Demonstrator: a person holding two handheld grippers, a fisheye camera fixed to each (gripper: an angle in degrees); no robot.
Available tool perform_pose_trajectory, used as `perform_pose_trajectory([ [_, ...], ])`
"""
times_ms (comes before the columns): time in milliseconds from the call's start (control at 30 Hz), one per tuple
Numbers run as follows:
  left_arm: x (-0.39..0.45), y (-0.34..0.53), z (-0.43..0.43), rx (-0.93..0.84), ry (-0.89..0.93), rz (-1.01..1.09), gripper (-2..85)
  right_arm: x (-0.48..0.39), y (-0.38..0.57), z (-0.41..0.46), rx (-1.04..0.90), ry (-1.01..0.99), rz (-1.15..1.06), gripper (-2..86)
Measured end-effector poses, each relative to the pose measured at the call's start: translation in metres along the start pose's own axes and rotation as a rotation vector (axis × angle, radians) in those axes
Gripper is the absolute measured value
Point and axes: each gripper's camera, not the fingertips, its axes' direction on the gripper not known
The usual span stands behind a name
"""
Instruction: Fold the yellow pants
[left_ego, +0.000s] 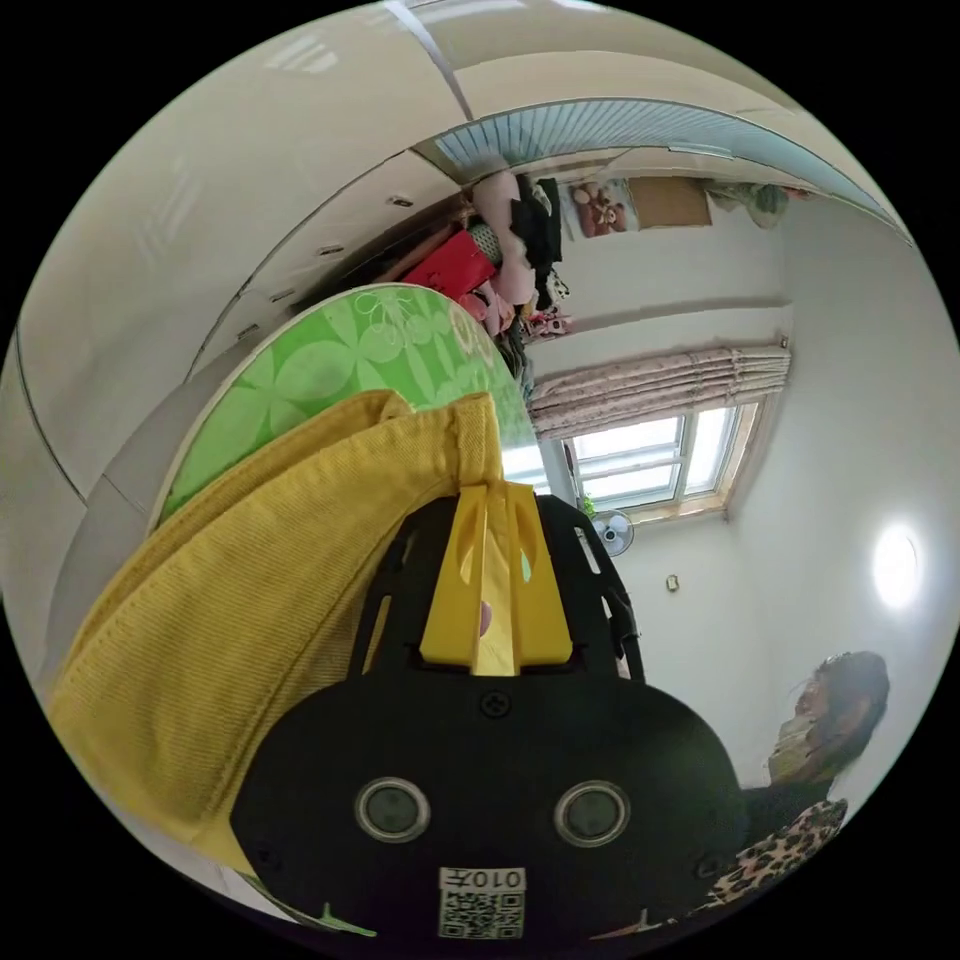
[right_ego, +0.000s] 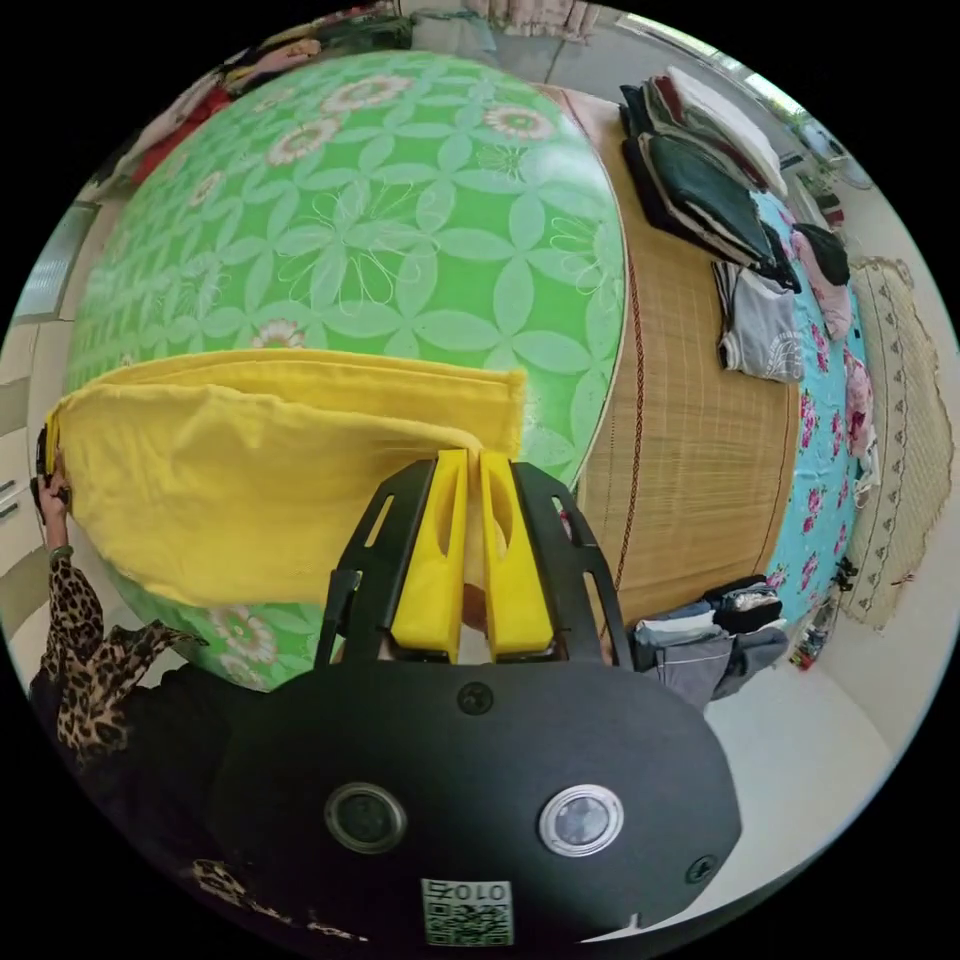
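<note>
Clamping the yellow pants (right_ego: 270, 470) by one end, the right gripper (right_ego: 467, 470) has both jaws pressed together on the cloth's edge over the green flowered mat (right_ego: 400, 230). The left gripper (left_ego: 490, 500) likewise pinches the yellow fabric between its closed jaws, above that mat's rim. Between them the pants hang stretched across the near side of the mat. Beyond the mat's far edge, folded clothes (right_ego: 700, 190) sit stacked.
</note>
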Motion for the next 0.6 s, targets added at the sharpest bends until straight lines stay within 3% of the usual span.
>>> perform_pose_trajectory([
  [67,-0.001,0.000,0.000,-0.005,-0.008,0.022,2.8,-0.001,0.025,-0.058,0.174,-0.104,0.000,1.9],
  [133,-0.011,0.002,0.003,-0.008,0.000,-0.009,2.7,-0.009,0.049,-0.093,0.231,-0.066,-0.007,1.9],
  [333,-0.018,0.004,0.005,-0.005,0.014,0.006,2.5,-0.037,0.095,-0.123,0.206,0.092,0.023,1.8],
  [600,-0.022,0.009,0.002,0.011,-0.012,0.033,2.8,-0.038,-0.050,-0.038,-0.013,0.167,-0.018,1.7],
])
